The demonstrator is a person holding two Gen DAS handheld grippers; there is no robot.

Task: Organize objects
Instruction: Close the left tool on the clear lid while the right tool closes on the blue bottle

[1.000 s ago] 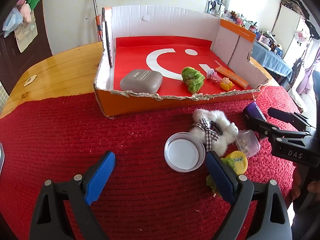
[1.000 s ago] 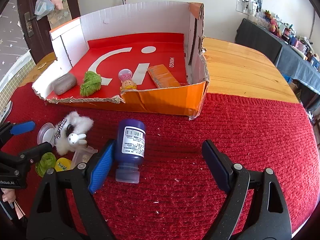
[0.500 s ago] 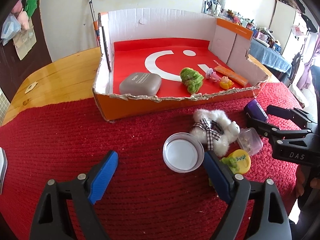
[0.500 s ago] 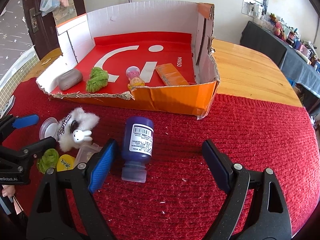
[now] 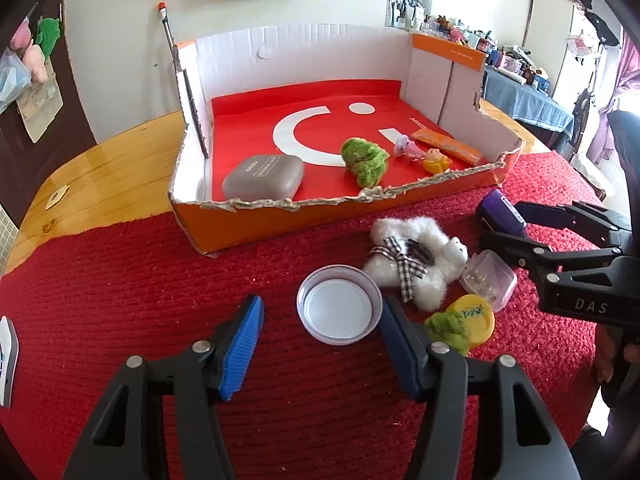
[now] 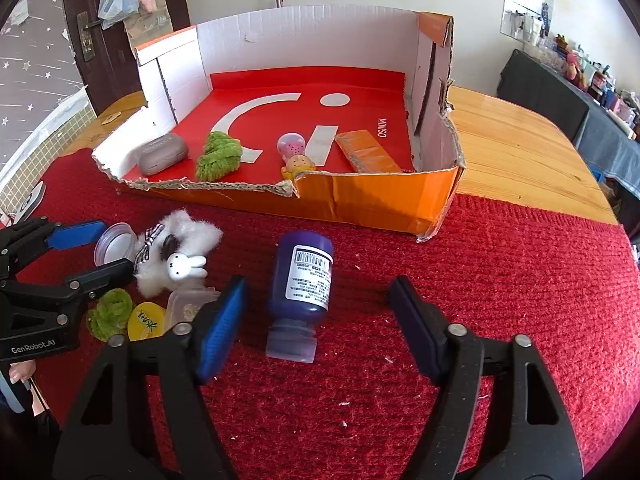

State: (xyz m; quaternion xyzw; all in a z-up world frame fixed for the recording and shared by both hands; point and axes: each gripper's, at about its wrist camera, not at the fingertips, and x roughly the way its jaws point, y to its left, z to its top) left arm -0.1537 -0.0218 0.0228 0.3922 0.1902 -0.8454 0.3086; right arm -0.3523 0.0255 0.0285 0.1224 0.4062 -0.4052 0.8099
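Note:
A clear round lid lies on the red mat between the jaws of my left gripper. Those jaws are closing; the right pad is at the lid's rim and the left pad stands off it. A purple bottle lies on its side, cap toward me, between the jaws of my right gripper. These jaws are closing too, with a gap on both sides of the bottle. The orange cardboard box stands behind both.
Inside the box lie a grey case, a green fuzzy toy, a small doll and an orange bar. On the mat sit a white plush, a clear small box, a yellow disc and a green tuft.
Both grippers' jaws have narrowed, the left pair around the lid and the right pair around the bottle. The bottle now sits more centrally between the right jaws.

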